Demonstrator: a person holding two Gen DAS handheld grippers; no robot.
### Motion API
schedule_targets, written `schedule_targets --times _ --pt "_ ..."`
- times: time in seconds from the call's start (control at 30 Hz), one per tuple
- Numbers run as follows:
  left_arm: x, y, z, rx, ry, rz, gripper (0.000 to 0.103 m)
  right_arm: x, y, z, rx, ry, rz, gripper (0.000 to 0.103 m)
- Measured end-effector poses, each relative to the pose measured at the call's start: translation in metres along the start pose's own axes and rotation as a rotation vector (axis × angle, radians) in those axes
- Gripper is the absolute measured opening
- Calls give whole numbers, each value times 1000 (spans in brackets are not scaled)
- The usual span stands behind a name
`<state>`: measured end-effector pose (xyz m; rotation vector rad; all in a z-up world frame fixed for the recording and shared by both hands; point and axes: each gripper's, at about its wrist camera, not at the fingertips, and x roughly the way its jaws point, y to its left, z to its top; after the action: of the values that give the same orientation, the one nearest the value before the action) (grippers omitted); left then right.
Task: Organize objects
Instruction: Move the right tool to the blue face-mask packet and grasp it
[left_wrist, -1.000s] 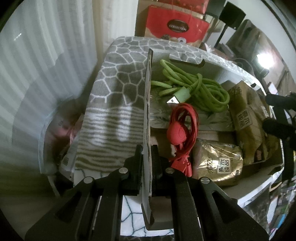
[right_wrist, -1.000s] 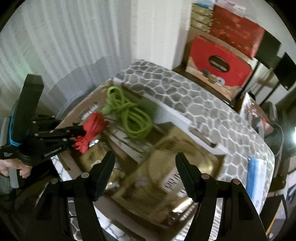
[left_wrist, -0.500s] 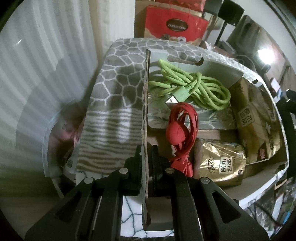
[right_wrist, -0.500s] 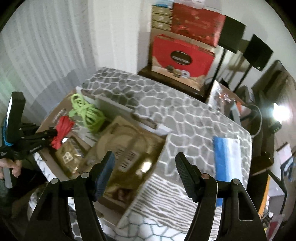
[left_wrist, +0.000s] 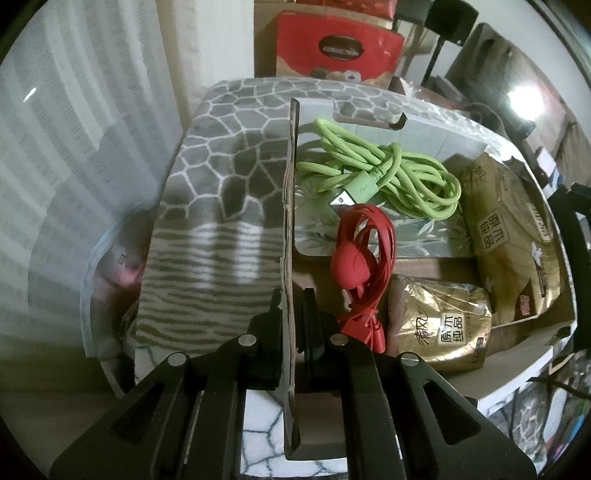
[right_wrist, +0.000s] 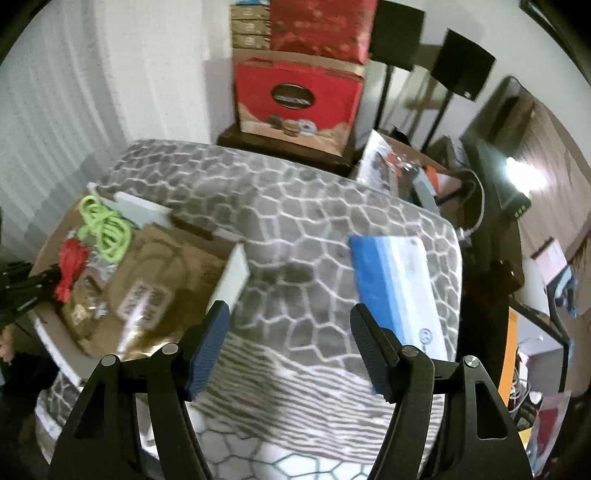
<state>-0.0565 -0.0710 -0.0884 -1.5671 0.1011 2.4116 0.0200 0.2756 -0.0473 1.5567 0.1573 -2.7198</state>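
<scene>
Grey honeycomb-patterned cloth covers the desk (right_wrist: 314, 229), which stands in a dim room near pale curtains and stacked red gift boxes (right_wrist: 295, 99). At the desk's left edge, the left gripper (left_wrist: 291, 314) is clamped on the side wall of a cardboard box (left_wrist: 290, 206), apparently steadying it for loading. Inside lie a red cable (left_wrist: 360, 258), a green cable (left_wrist: 388, 170) and gold tissue packs (left_wrist: 443, 325). The right gripper (right_wrist: 290, 339) hangs wide open and empty over the cloth, near a blue-and-white pack (right_wrist: 399, 288) by the right edge, likely the next item to box.
</scene>
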Motion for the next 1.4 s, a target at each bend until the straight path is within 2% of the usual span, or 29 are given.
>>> schedule_targets --times 0.17,0.3,0.5,0.73,0.93,1.0,1.1,1.27,1.33,1.4 --pt "1 -6 2 10 3 -4 7 16 -29 -6 53 31 -5 69" --pt "2 -9 3 15 3 -8 7 36 -60 -9 107 63 -16 76" --pt "2 -11 2 16 4 -9 7 65 -97 -14 179 107 1 79" --pt "2 -11 2 17 3 -9 7 93 -112 -18 151 135 -17 84" --pt "2 -12 2 18 4 -13 7 99 -118 -17 154 122 -8 93" --pt "2 -12 2 17 3 -14 7 101 -118 -17 146 130 -19 100" --pt "1 -13 2 15 2 -19 7 105 -120 -19 145 135 -18 102" --pt "1 -12 2 15 2 -21 7 106 -121 -19 159 131 -12 100" --pt "1 -12 2 13 2 -22 7 104 -120 -20 150 125 -3 94" --pt "1 -13 2 12 2 -22 7 99 -115 -21 126 110 8 78"
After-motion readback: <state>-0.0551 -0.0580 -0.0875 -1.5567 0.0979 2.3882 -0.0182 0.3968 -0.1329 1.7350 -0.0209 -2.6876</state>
